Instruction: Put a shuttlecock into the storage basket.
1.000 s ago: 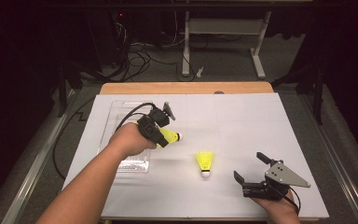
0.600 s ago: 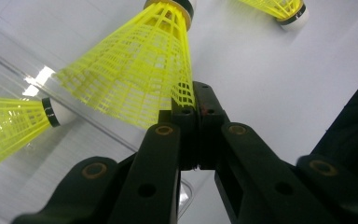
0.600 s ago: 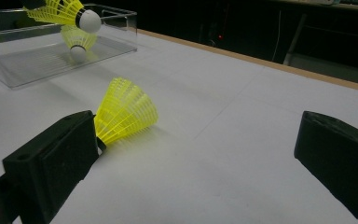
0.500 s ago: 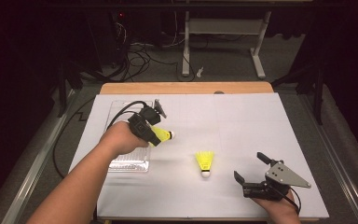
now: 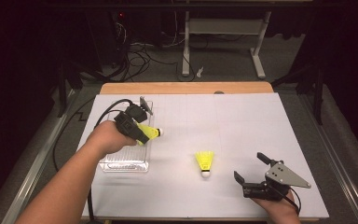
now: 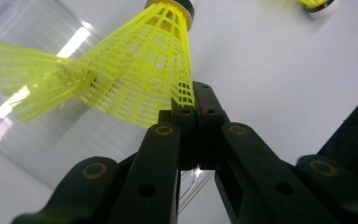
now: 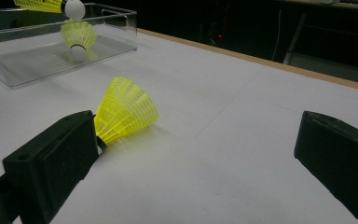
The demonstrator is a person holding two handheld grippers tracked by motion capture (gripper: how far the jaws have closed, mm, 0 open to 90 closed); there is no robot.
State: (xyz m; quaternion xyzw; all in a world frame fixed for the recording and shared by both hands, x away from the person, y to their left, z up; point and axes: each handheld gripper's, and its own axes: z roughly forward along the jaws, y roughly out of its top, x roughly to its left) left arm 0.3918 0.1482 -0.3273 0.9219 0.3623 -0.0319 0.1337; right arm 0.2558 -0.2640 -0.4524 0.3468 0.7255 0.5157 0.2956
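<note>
White table top [image 5: 242,121] with wood far edge, dark room behind, desk legs and cables on floor.

High view: left gripper [image 5: 142,132] over right edge of clear plastic tray [image 5: 121,164] at table's left, clamped on skirt of yellow shuttlecock [image 5: 150,133], white cork pointing right. Second shuttlecock [image 5: 204,162] lying on table mid-front, cork toward person, well apart from tray. Right gripper [image 5: 248,168] low at front right, jaws spread wide, holding nothing, grey plate on top.

Left gripper view: jaws pressed together on rim of yellow mesh skirt [image 6: 135,79]; tray wall beneath, reflection of skirt in it.

Right gripper view: jaws wide apart, loose shuttlecock [image 7: 123,109] just beyond left jaw, on table. Tray [image 7: 37,60] farther back; held shuttlecock [image 7: 51,4] above it, mirrored in tray wall.
</note>
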